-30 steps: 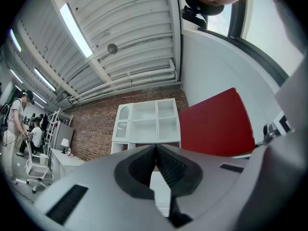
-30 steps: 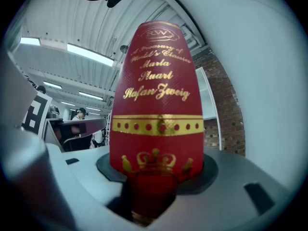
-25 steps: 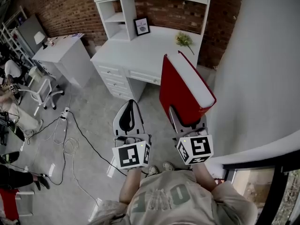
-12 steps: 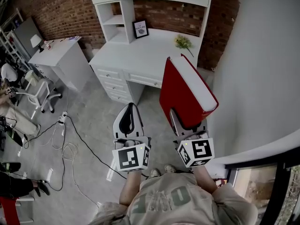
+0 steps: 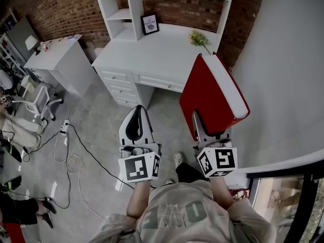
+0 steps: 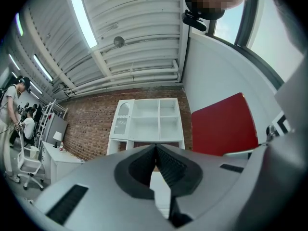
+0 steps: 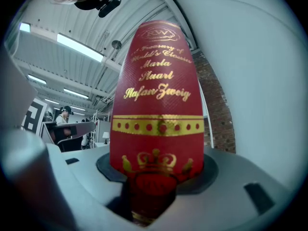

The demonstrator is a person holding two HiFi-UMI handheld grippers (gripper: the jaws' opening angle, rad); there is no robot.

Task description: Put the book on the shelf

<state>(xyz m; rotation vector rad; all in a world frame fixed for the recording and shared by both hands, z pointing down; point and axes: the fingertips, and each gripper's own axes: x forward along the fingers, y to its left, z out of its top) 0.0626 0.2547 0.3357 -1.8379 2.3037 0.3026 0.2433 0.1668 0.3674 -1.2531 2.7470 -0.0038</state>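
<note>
A red hardback book (image 5: 210, 95) with white page edges stands upright in my right gripper (image 5: 208, 133), whose jaws are shut on its lower end. The right gripper view shows the book's spine (image 7: 157, 95) with gold lettering and a crown, filling the centre. My left gripper (image 5: 136, 128) is held beside it at the left, shut with nothing in it; the left gripper view has its jaws closed together (image 6: 156, 162) and the book (image 6: 224, 129) at the right. A white shelf unit (image 5: 121, 14) stands on the white desk (image 5: 152, 54) ahead, with open compartments (image 6: 147, 121).
A framed picture (image 5: 150, 24) and a small plant (image 5: 198, 38) sit on the desk. A white side table (image 5: 58, 59) with a lamp stands left, with a chair (image 5: 35, 103) and floor cables (image 5: 71, 156). A white wall (image 5: 283, 85) rises close on the right. People are at the far left.
The book and right gripper have shifted right and slightly up in the head view. The desk and shelf have drawn a little closer. The left gripper stays shut.
</note>
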